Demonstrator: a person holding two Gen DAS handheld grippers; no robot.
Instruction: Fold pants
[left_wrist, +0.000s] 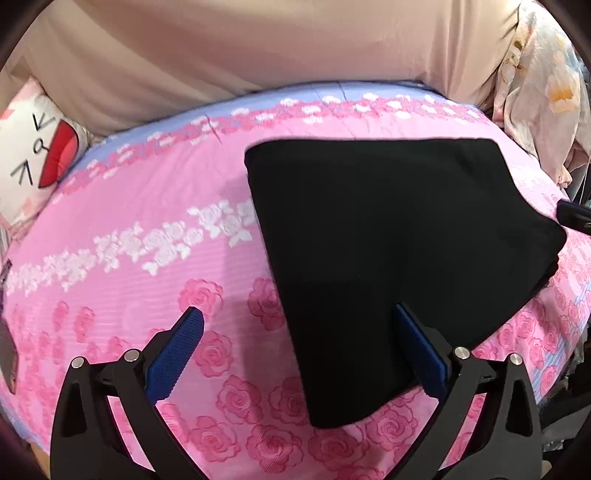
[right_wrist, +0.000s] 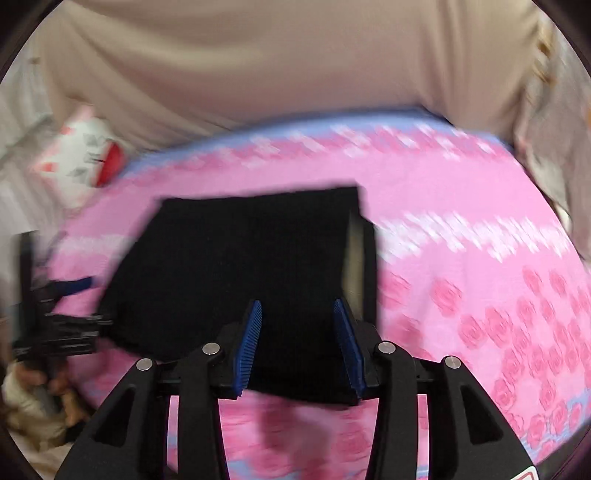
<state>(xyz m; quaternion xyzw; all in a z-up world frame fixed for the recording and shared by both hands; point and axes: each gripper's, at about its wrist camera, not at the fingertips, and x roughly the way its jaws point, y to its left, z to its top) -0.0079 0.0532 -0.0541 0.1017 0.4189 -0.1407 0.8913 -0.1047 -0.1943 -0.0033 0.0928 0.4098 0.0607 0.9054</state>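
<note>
The black pants (left_wrist: 388, 251), folded into a compact block, lie flat on the bed's pink rose-print sheet (left_wrist: 155, 229). The left tool (left_wrist: 299, 332) hangs over their near left edge, fingers wide apart and empty. The right tool (right_wrist: 297, 332), also parted and empty, hovers above their near edge

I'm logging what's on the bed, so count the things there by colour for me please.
Black: 1, the folded pants
White with red: 1, the cartoon pillow
Pink floral: 1, the bedspread
Pale floral: 1, the bundled fabric at the far right edge
Total: 4
</note>
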